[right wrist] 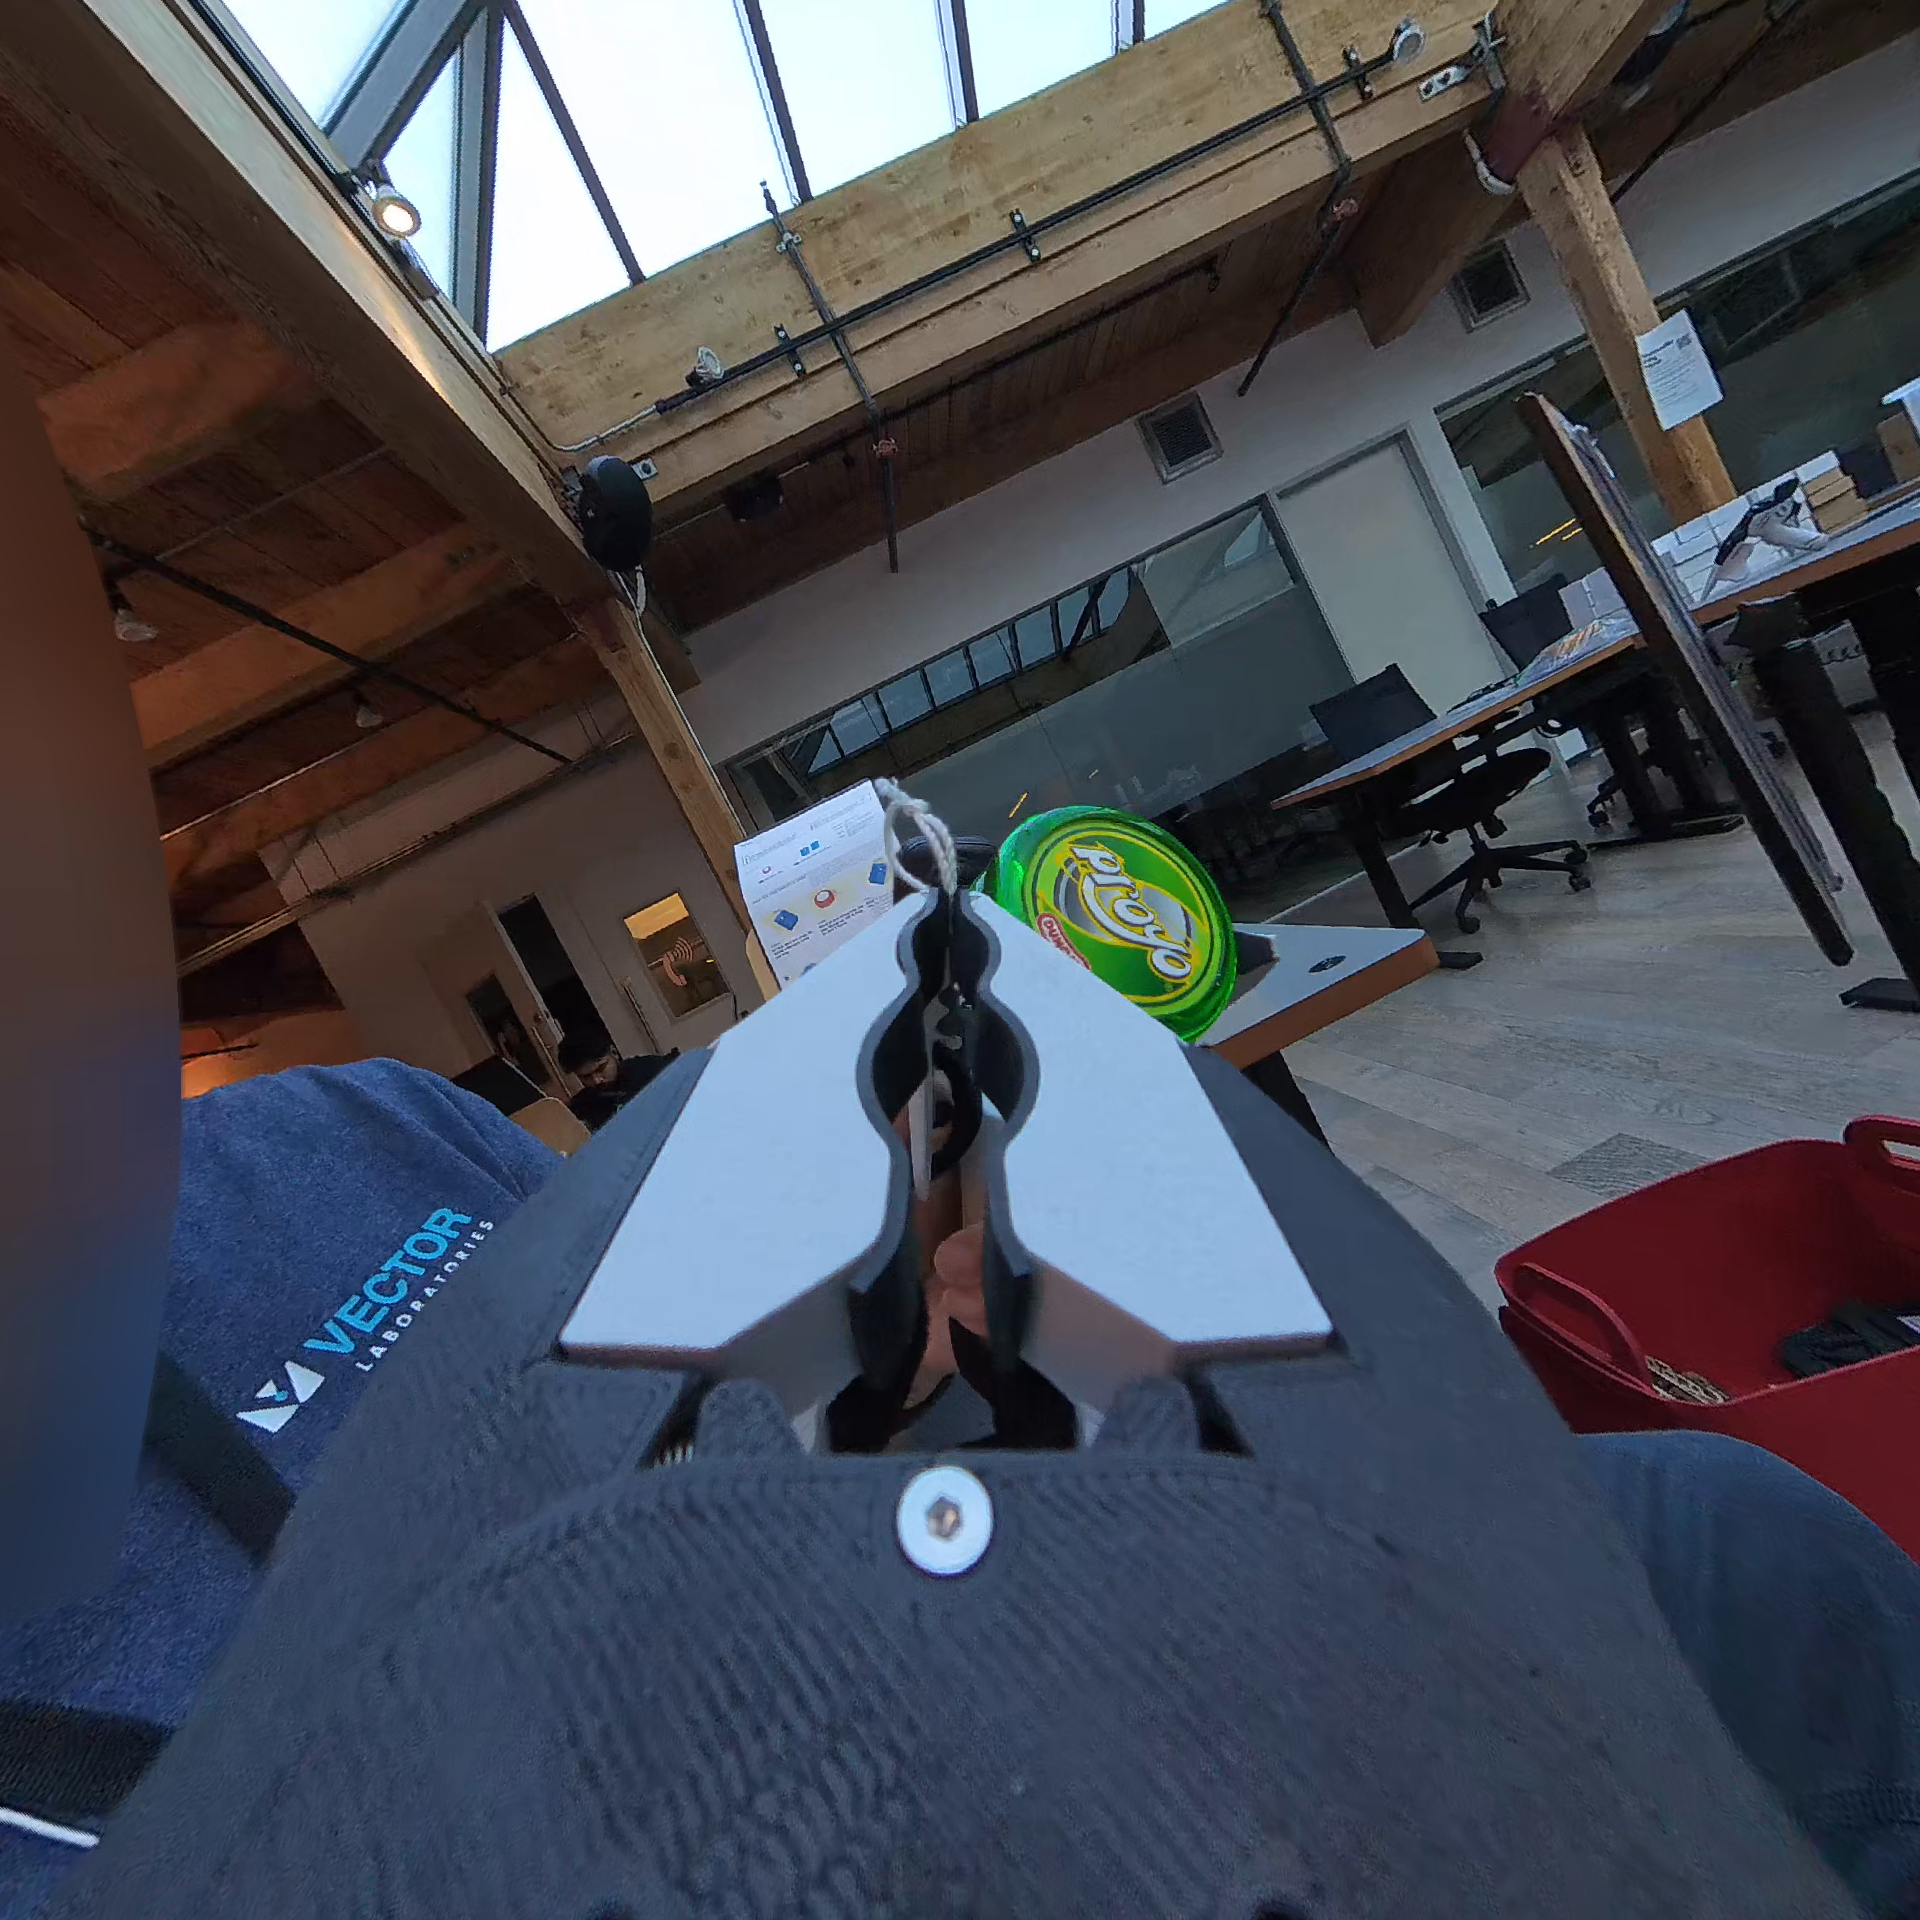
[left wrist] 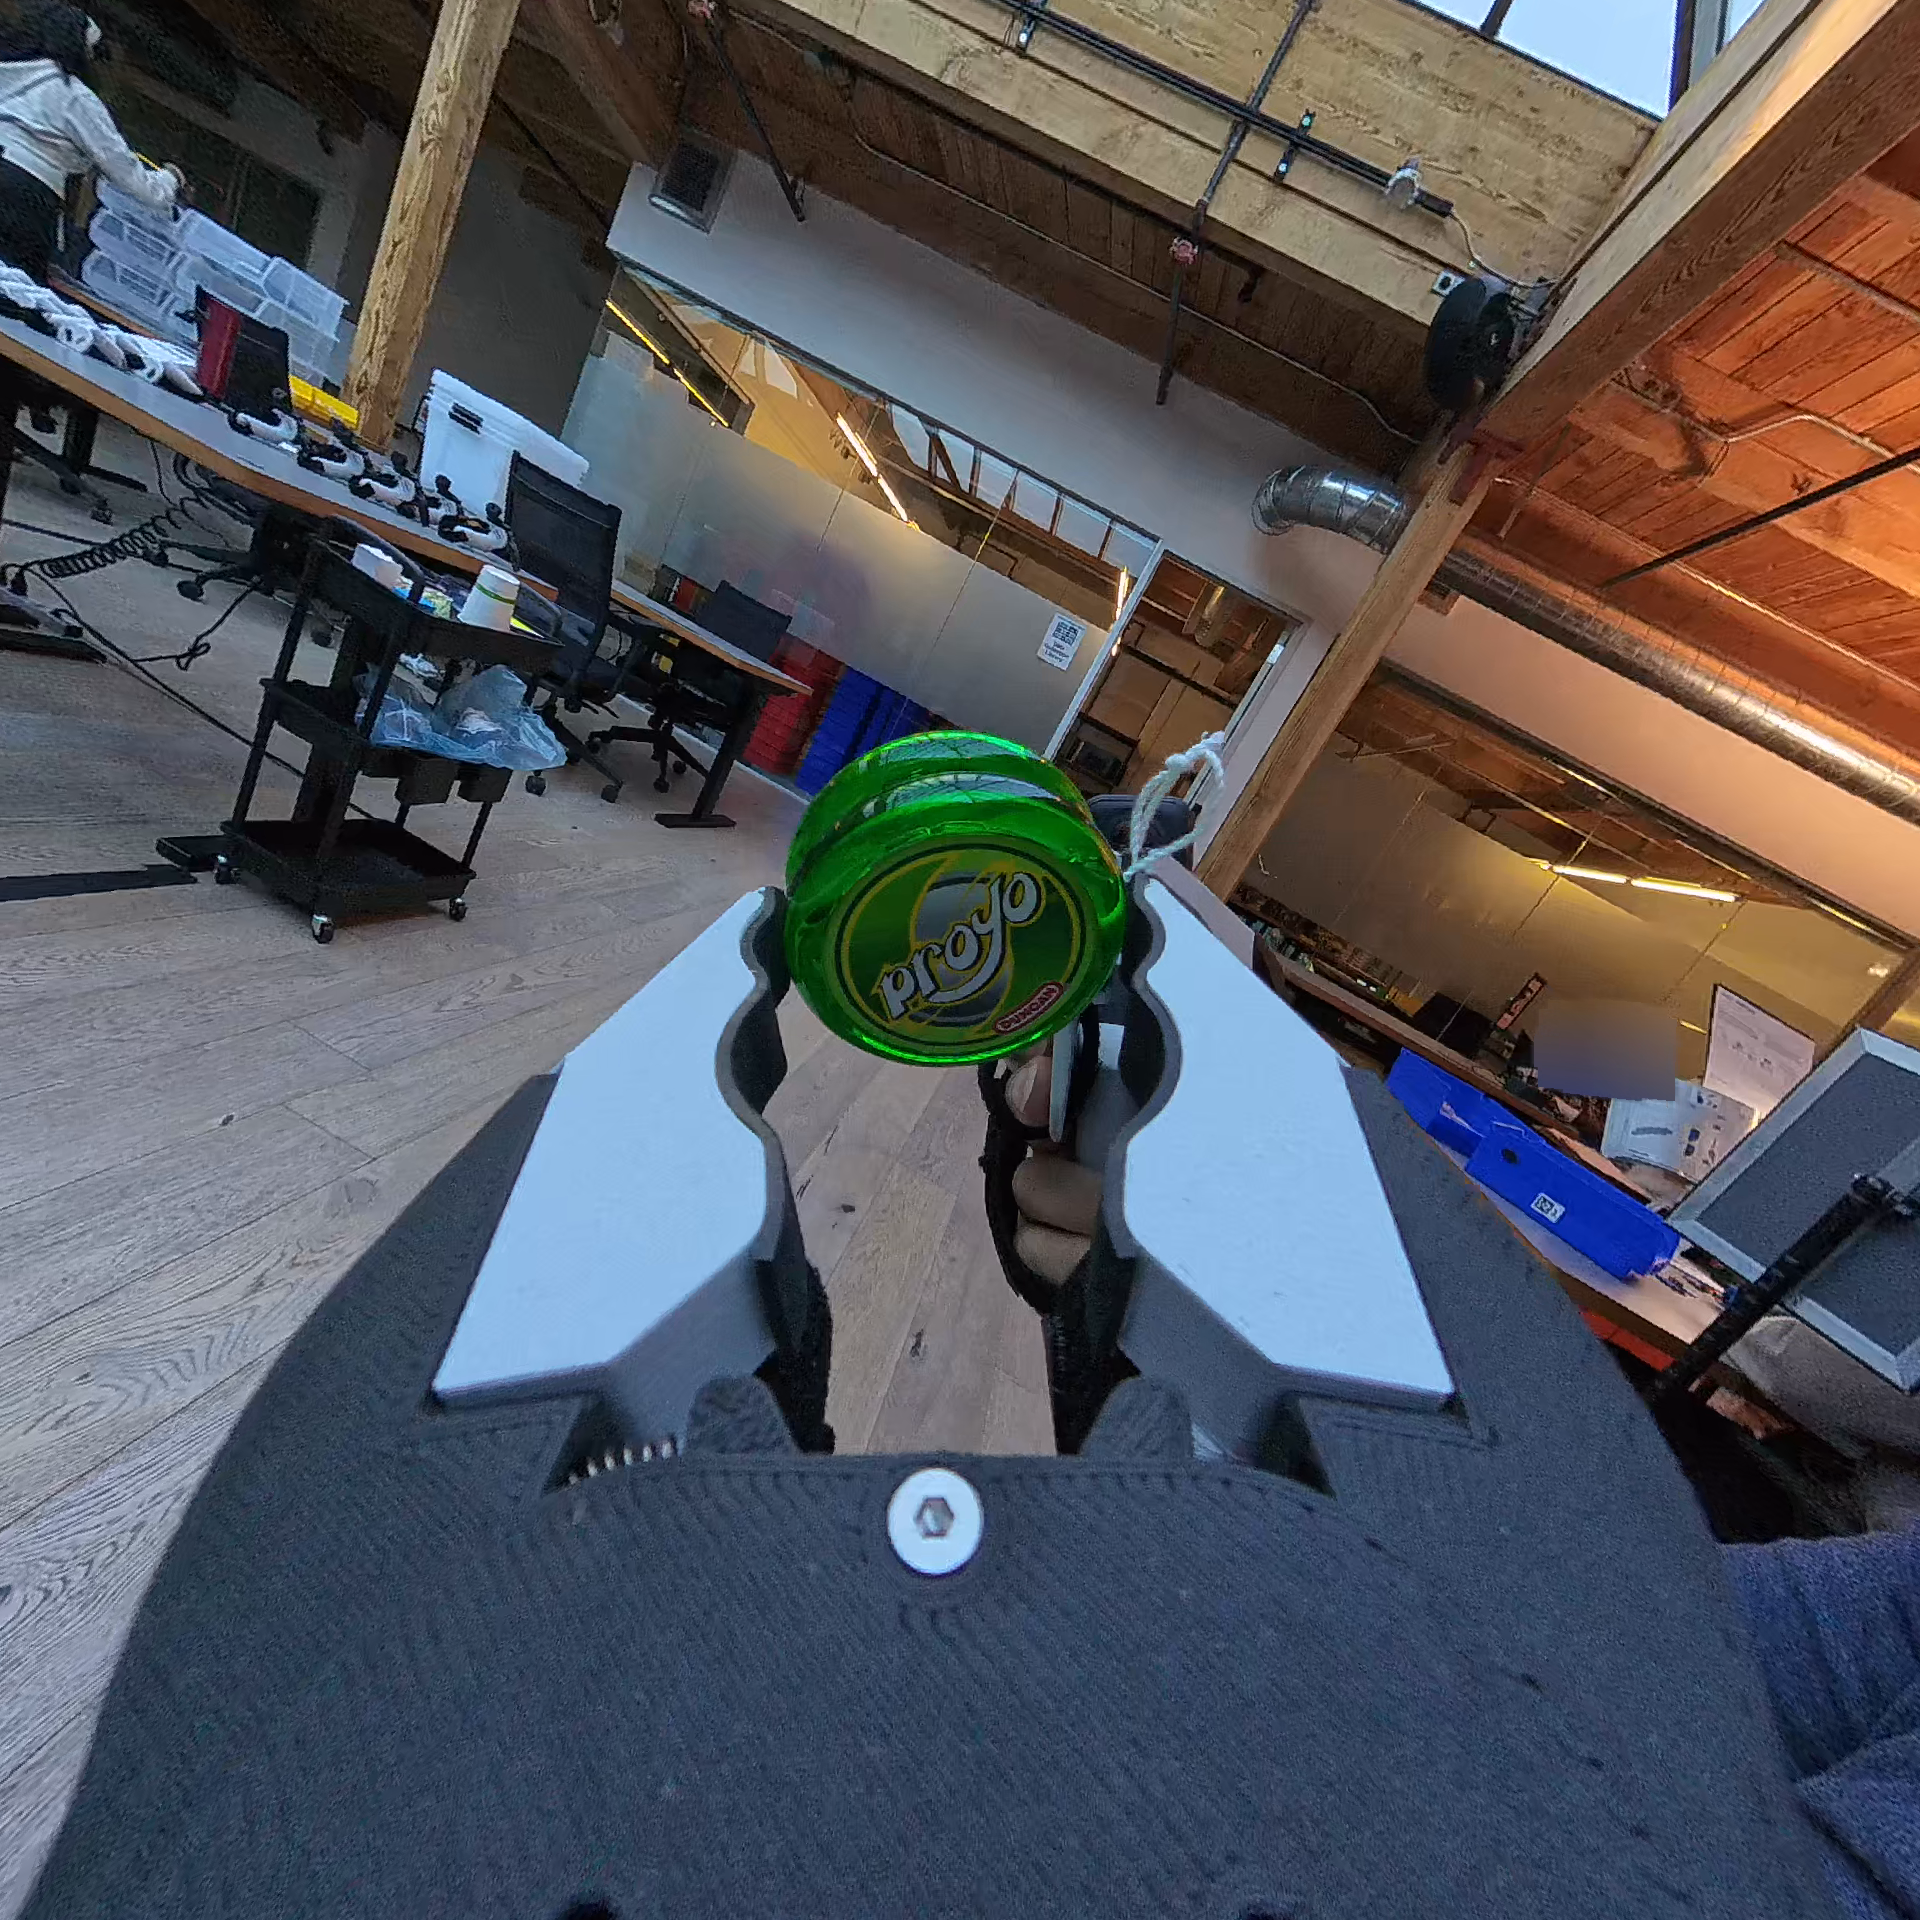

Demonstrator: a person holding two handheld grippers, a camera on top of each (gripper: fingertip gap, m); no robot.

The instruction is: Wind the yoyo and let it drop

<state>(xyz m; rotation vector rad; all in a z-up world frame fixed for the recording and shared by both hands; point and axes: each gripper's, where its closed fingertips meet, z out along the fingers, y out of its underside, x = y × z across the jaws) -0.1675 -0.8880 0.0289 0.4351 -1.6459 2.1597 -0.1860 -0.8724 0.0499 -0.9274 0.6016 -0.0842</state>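
Observation:
A translucent green yoyo (left wrist: 951, 899) with a yellow and silver face is held up in the air, clamped by its rim between the fingertips of my left gripper (left wrist: 953, 902). Its white string (left wrist: 1174, 800) ends in a knotted loop just right of the yoyo. In the right wrist view my right gripper (right wrist: 948, 909) is shut on that string (right wrist: 914, 831), with the loop sticking out above its tips. The yoyo (right wrist: 1117, 920) shows just right of and behind the right finger. A hand (left wrist: 1049, 1174) shows below the yoyo between the left gripper's fingers.
A black wheeled cart (left wrist: 353, 727) and long tables with office chairs (left wrist: 561, 561) stand on the wooden floor to the left. Blue bins (left wrist: 1558, 1184) lie at the right. A red basket (right wrist: 1662, 1299) is at lower right. A person (left wrist: 52, 135) stands far left.

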